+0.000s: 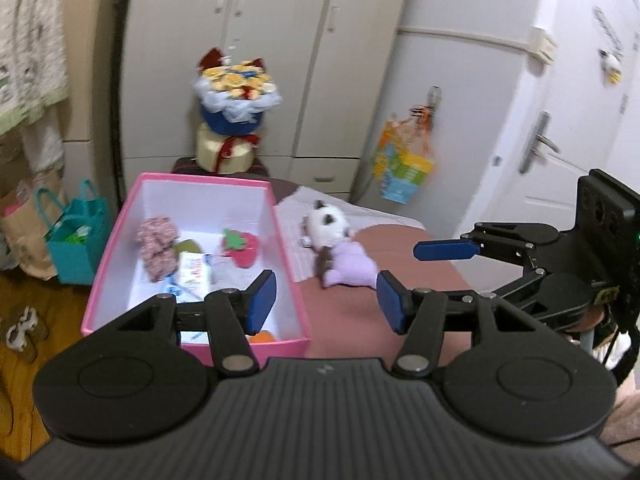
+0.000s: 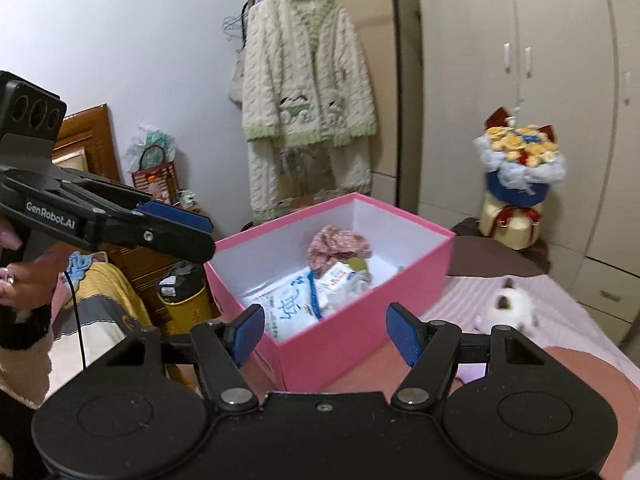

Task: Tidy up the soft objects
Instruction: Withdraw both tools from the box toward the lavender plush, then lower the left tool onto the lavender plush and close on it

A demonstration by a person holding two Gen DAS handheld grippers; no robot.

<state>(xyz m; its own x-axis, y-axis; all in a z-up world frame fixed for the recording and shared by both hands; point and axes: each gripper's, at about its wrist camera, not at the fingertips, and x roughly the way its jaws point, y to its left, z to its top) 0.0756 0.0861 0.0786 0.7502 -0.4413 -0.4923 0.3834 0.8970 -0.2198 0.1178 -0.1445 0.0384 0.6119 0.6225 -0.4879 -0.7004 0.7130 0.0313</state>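
Left gripper [image 1: 326, 300] part open, nothing between the pads, hanging over the near end of the pink box [image 1: 285, 240]. Right gripper [image 2: 325, 336] likewise part open and empty, poised above the box's near wall. Beyond, on the striped cloth [image 1: 290, 228] just right of the box, a plush toy [image 1: 340, 250], lying on its side, white head toward the box, lilac body trailing away. Probably light, squashy, not slippery, nothing to break. Best pinched across the lilac belly, where stuffing gives and pads can sink in; head rounder, likelier to slip out. Box already holding a strawberry [image 1: 240, 248], a floral cloth [image 1: 157, 246] and packets [image 2: 298, 302].
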